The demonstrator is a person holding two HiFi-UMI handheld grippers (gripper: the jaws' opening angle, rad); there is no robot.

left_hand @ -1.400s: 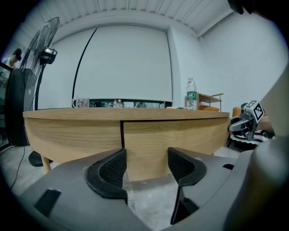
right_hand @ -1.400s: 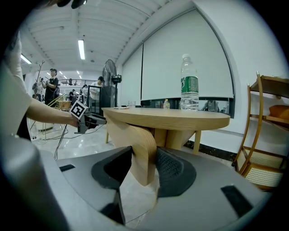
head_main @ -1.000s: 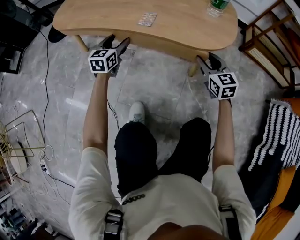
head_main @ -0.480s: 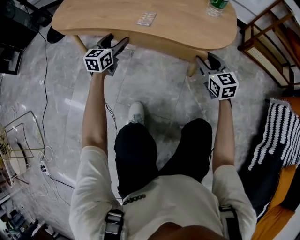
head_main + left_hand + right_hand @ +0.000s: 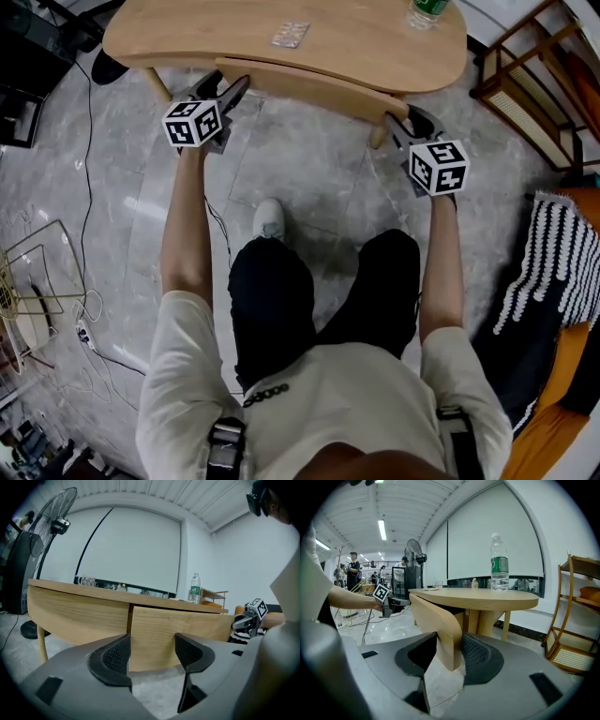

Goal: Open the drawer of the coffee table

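1. Standing on the floor (image 5: 309, 169), coffee table (image 5: 375, 42): unmoved.
2. Drawer front (image 5: 319, 84): now stands slightly proud of the table edge, where it sat flush a second ago; opening judged begun, most travel remaining.
3. Right gripper (image 5: 450, 656): pinching the drawer front's right end.
4. Left gripper (image 5: 152, 653): jaws spread, beside its left end, gripping nothing.

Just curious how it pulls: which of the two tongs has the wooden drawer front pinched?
The right tongs: they clamp the end of the curved light-wood drawer front. The left tongs stand open, the front ahead of them.
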